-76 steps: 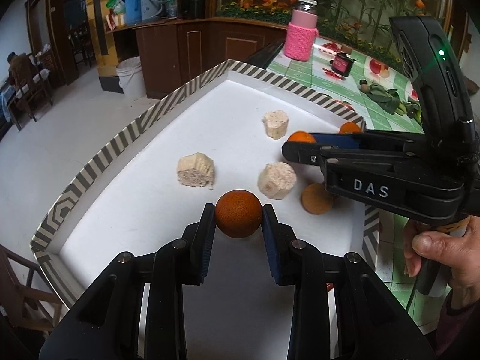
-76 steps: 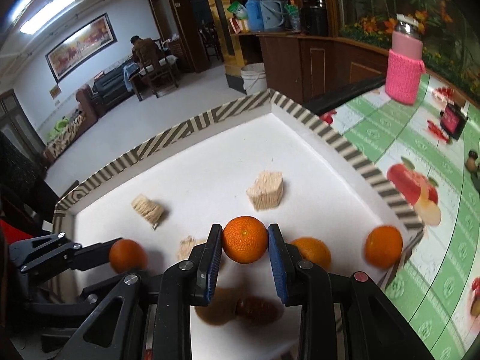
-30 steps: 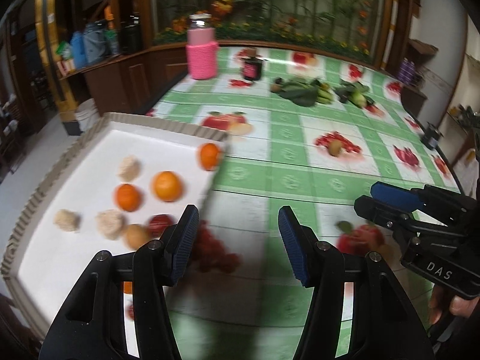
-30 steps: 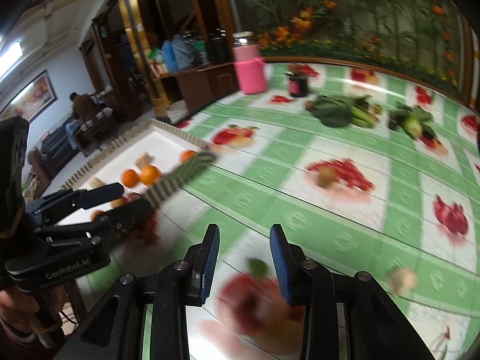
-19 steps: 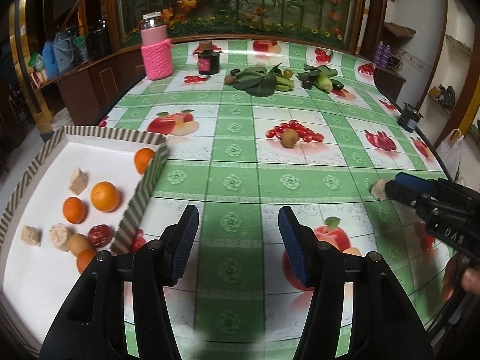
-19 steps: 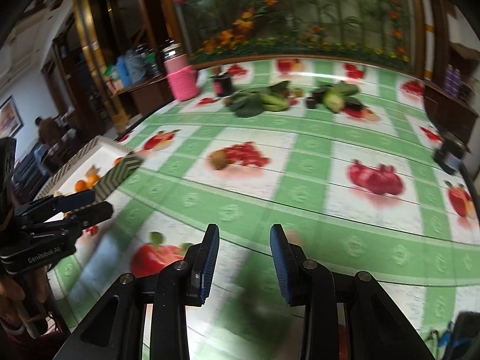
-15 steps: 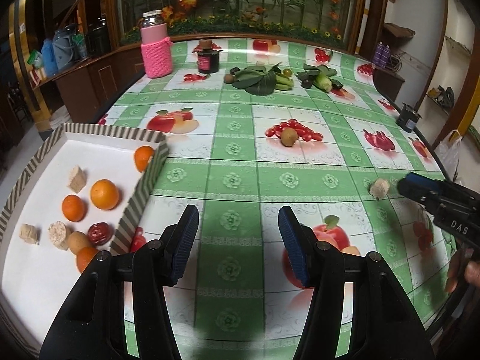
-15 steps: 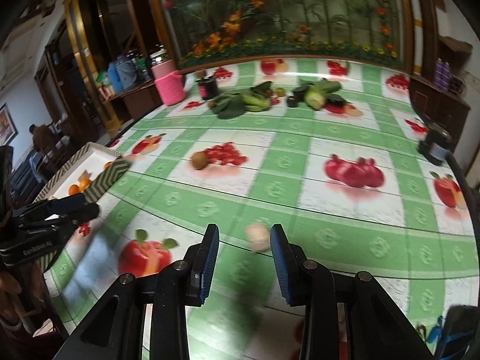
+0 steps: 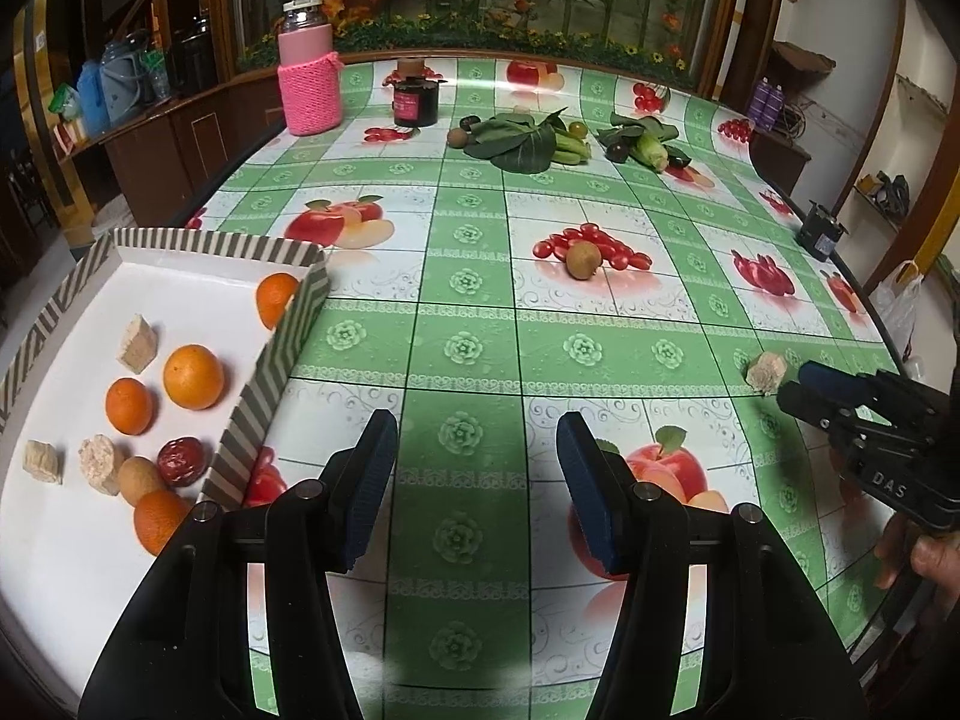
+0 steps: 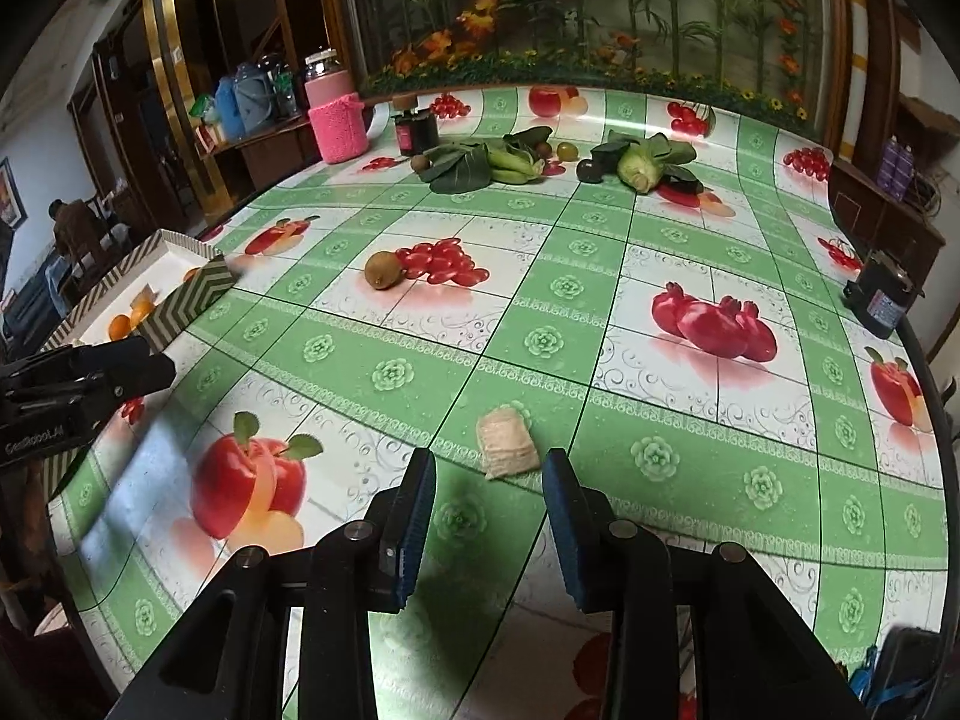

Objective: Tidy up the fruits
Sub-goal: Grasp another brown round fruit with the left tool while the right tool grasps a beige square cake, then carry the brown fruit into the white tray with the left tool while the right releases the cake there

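Observation:
A white tray with a striped rim [image 9: 282, 354] sits at the table's left and holds several oranges [image 9: 193, 376], pale banana chunks [image 9: 138, 335], a red date [image 9: 180, 461] and a brown fruit. My left gripper [image 9: 477, 480] is open and empty over the tablecloth, right of the tray. My right gripper [image 10: 489, 501] is open and empty, its tips just short of a pale banana chunk [image 10: 506, 443] lying on the cloth; this chunk also shows in the left wrist view [image 9: 765, 372]. A kiwi [image 10: 383, 269] lies mid-table.
At the far end stand a pink-sleeved jar [image 9: 309, 90], a dark jar [image 9: 415, 102], leafy greens [image 9: 516, 141] and corn [image 9: 651, 147]. A small black device [image 10: 882, 294] sits at the right edge. The tray [image 10: 180, 294] lies far left in the right wrist view.
Both grippers let go of their oranges in the tray and swung right over the tablecloth. The right gripper has closed in on the loose banana chunk.

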